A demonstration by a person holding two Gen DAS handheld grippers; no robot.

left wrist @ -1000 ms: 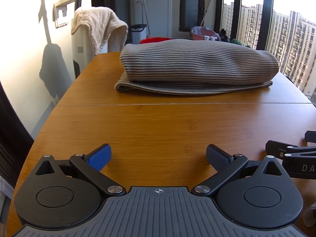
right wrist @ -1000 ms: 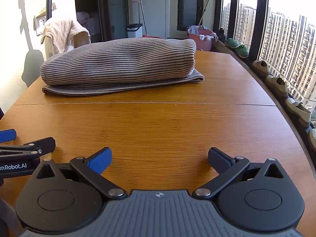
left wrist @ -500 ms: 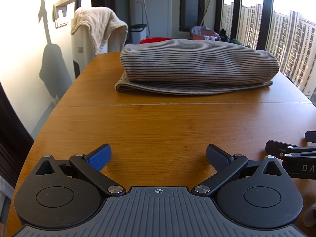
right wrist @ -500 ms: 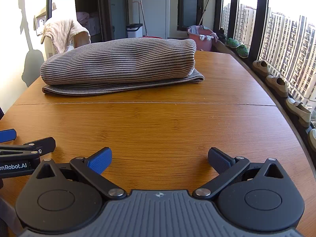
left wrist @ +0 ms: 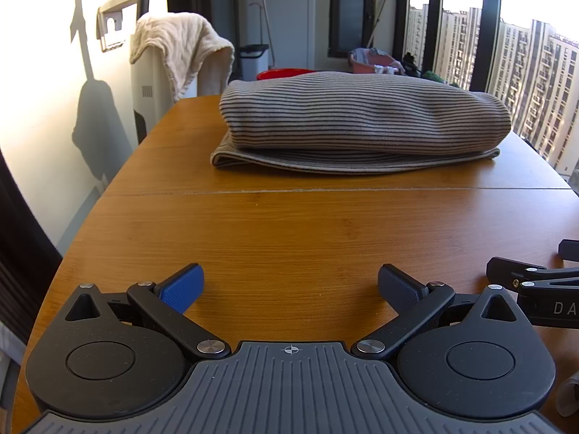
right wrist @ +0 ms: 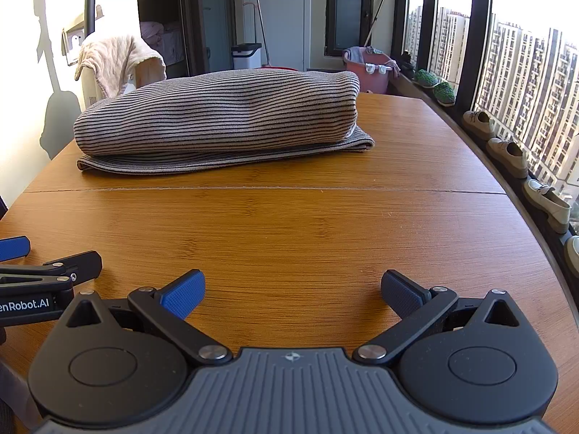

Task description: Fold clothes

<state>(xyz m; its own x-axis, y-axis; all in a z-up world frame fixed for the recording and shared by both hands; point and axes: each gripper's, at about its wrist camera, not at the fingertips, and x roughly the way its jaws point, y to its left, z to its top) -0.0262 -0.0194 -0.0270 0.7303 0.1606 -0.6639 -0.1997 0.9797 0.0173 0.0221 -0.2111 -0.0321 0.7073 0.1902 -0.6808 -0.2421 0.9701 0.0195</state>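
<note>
A grey garment with thin dark stripes (left wrist: 362,115) (right wrist: 220,115) lies folded in a thick bundle on the far half of the wooden table (left wrist: 289,231) (right wrist: 289,224). My left gripper (left wrist: 289,287) rests low over the near table edge, open, with nothing between its blue pads. My right gripper (right wrist: 292,289) sits beside it, also open and empty. Both are well short of the garment. Each view catches the other gripper at its side edge.
A cream towel (left wrist: 181,47) hangs over a white appliance behind the table's far left. Several shoes (right wrist: 506,152) line the window ledge to the right. A pink basin (right wrist: 369,68) and a white bin (right wrist: 246,56) stand on the floor beyond.
</note>
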